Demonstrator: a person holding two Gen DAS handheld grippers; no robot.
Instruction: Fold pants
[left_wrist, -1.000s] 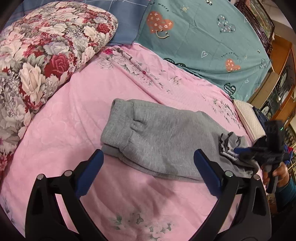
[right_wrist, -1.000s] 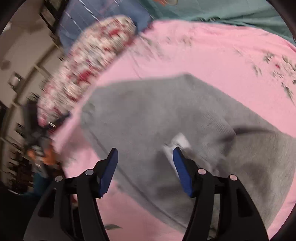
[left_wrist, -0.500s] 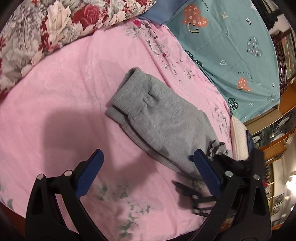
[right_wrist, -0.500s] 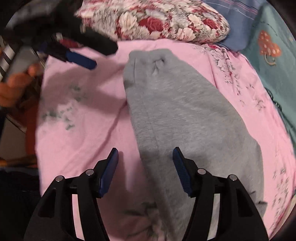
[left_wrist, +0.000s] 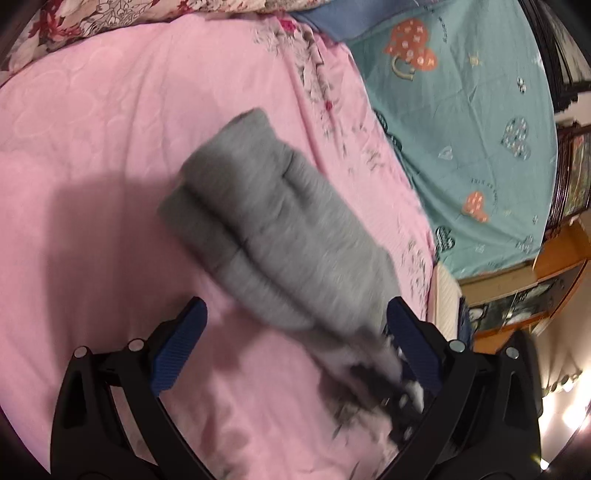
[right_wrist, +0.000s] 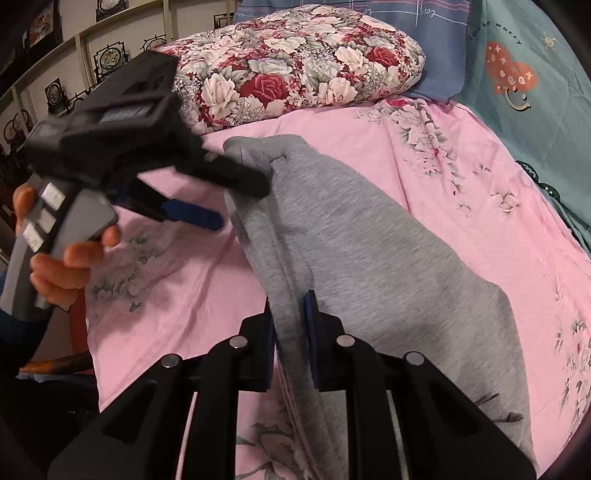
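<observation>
The pants (right_wrist: 369, 236) are now pinched by the right gripper (right_wrist: 290, 325); beside them, the left gripper (left_wrist: 295, 343) is kept spread

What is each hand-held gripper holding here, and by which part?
The right hand-held gripper pinches the grey pants along their near folded edge. The left hand-held gripper is open, holding nothing.
</observation>
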